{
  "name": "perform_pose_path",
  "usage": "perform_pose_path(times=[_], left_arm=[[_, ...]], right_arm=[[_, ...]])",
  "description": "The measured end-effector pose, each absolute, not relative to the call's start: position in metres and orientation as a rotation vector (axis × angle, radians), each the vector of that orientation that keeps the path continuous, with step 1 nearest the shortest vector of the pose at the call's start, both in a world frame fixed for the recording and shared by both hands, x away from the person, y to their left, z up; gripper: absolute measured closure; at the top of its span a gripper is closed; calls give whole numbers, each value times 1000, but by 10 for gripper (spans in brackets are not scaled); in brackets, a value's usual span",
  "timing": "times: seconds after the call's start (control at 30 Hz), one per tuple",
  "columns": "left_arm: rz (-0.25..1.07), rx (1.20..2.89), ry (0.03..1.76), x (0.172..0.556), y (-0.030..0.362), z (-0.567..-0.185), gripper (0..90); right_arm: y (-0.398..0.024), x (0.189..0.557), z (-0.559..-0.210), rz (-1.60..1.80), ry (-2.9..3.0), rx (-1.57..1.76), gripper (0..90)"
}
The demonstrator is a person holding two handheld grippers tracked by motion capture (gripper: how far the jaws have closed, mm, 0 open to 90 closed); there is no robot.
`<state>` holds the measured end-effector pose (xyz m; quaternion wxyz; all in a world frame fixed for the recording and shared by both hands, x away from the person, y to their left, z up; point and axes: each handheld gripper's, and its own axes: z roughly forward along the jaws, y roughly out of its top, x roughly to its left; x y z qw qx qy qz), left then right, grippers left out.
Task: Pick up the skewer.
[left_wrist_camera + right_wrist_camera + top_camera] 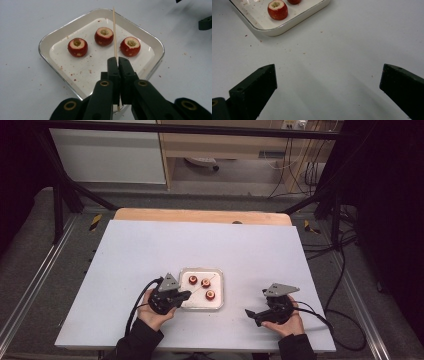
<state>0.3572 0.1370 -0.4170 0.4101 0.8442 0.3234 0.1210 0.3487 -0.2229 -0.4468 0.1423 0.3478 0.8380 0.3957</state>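
Item: white table top [150, 250], bare but for red crumbs.

Item: white square enamel tray [50, 40] with a metal rim, just ahead of my left gripper [117, 60].

Item: three cored red fruits [104, 36] in a row across the tray.

Item: thin wooden skewer [114, 32], pinched in my left jaws, its long axis pointing away over the tray, tip past the gap between middle and right fruit.

Item: my right gripper [327, 82], jaws spread wide, empty, well right of the tray.

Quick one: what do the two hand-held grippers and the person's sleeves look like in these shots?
Both are black. The left hand-held gripper and right hand-held gripper each carry a grey three-cornered plate on top and trail a black cable. The jaws are blocky, matte black, with brass-coloured ringed holes near the base in the left gripper view. The sleeves are dark.
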Motion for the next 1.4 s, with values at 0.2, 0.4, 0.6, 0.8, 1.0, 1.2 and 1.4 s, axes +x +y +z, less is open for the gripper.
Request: perform_pose_path(times=[0.2, 0.4, 0.6, 0.8, 1.0, 1.2, 1.4], left_arm=[[290, 2153, 782, 358, 137, -412, 883], [269, 2192, 737, 359, 133, -410, 883], [276, 2241, 687, 360, 124, -405, 883], [275, 2283, 631, 359, 111, -399, 883], [267, 2314, 593, 359, 98, -397, 883], [256, 2331, 552, 358, 84, -394, 884], [248, 2366, 509, 356, 74, -392, 884]], right_arm=[[-210, 346, -442, 1085, 2444, 916, 27], [-196, 346, -435, 1043, 2458, 824, 44], [-182, 346, -427, 974, 2470, 729, 61], [-169, 347, -419, 921, 2470, 612, 91], [-159, 347, -414, 874, 2469, 503, 132], [-151, 346, -414, 828, 2476, 396, 180], [-145, 344, -415, 801, 2473, 278, 241]])
